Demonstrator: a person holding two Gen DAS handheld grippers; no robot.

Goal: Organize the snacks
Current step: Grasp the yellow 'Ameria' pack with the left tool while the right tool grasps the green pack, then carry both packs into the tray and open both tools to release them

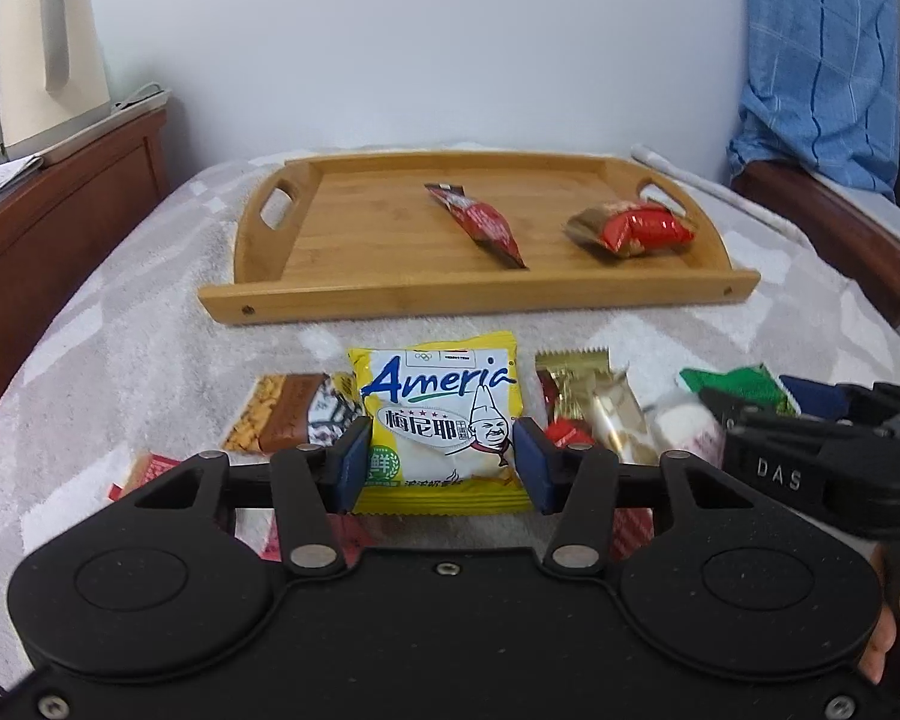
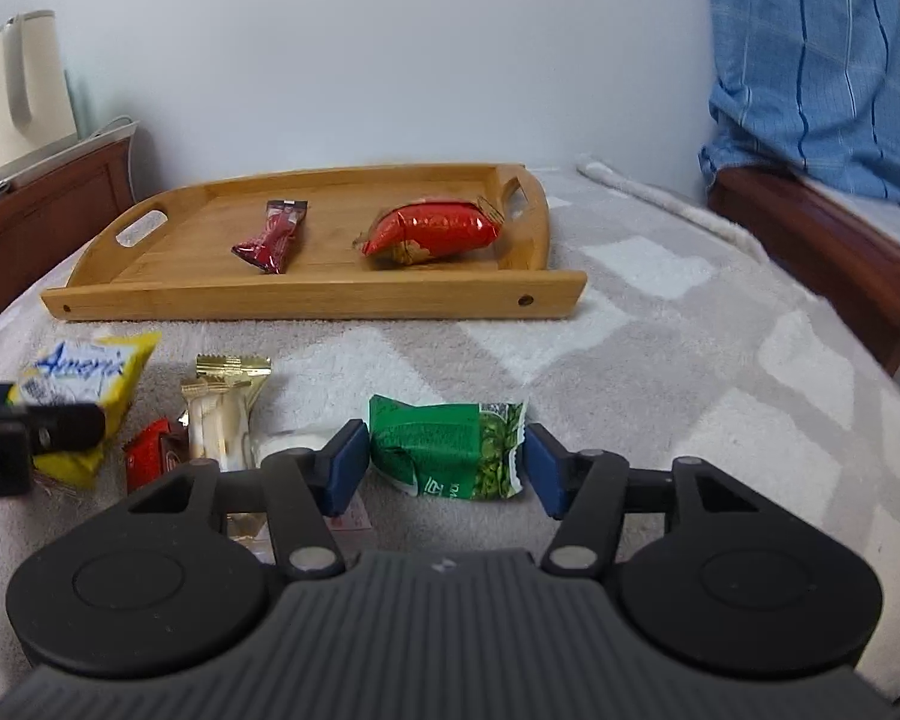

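My left gripper [image 1: 441, 463] is shut on a yellow and white Ameria snack packet [image 1: 441, 414], blue pads pressing both its sides. It also shows in the right wrist view [image 2: 90, 378]. My right gripper [image 2: 447, 465] holds a green snack packet [image 2: 447, 447] between its blue pads, which touch its two ends. A wooden tray [image 1: 390, 294] lies beyond, holding a dark red stick packet [image 1: 480, 225] and a red and gold packet [image 1: 636, 228]. The tray [image 2: 306, 297] shows in the right wrist view too.
Loose snacks lie on the grey-white cloth: a brown bar [image 1: 282, 414], a gold-wrapped wafer [image 2: 225, 414], small red packets [image 2: 147, 459]. A kettle [image 1: 48, 48] stands on a wooden cabinet at left. A blue cloth [image 2: 810, 60] hangs over a wooden chair at right.
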